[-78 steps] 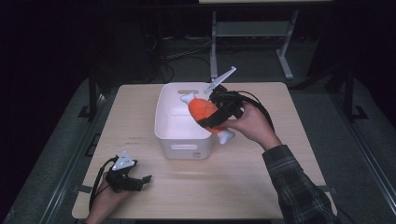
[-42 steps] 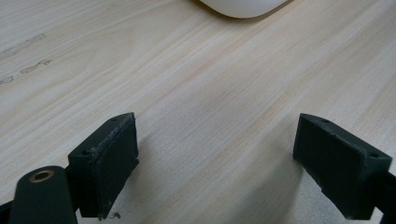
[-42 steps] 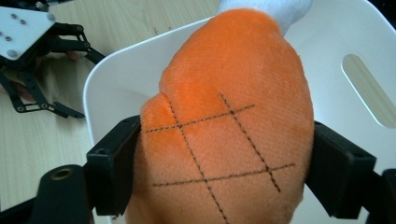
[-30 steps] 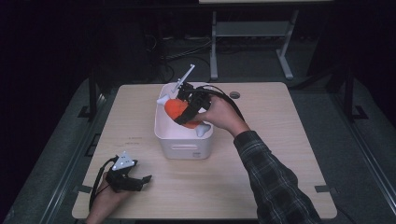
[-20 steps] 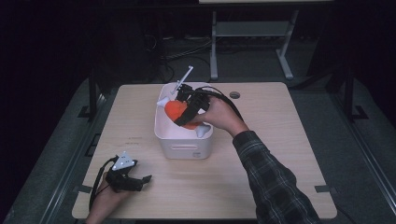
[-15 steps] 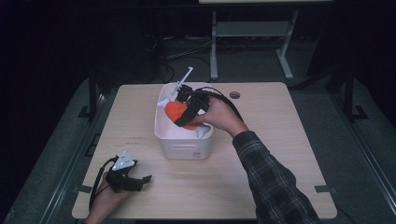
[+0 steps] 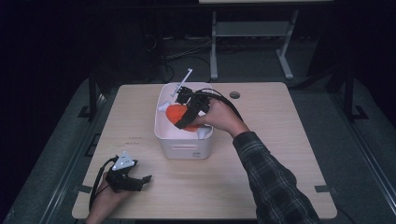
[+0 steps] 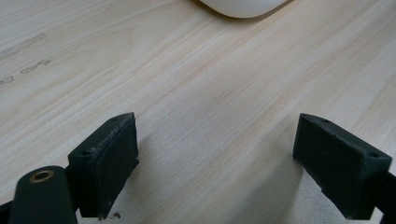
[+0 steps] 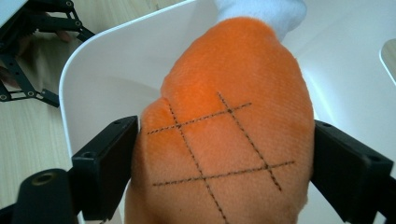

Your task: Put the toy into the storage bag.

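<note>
Since the earlier frames, the right hand-held gripper [image 7: 180,122] has carried the orange plush toy [image 7: 177,117] from above the bin's right side to well inside the white bin [image 7: 184,149]; the left hand-held gripper [image 7: 144,179] has not moved.

High view: the bin stands near the middle of the wooden surface [image 7: 280,154], a little toward the far edge. The person's right hand [image 7: 219,119] reaches over the bin's right rim, holding the toy low within the walls. The left hand-held gripper rests near the surface's near left corner, well apart from the bin.

Left gripper view: its two black jaws stand wide apart with nothing between them, hovering just over bare wood. A curved edge of the bin [image 8: 243,7] shows at the top.

Right gripper view: the jaws press on either side of the toy [image 9: 229,135], which is stitched with a dark diamond pattern and has a white tip at its far end. White bin wall [image 9: 116,70] surrounds it.

Judging from this, the carrying is done and the toy is inside the bin; what seems left is to open the jaws and withdraw.
</note>
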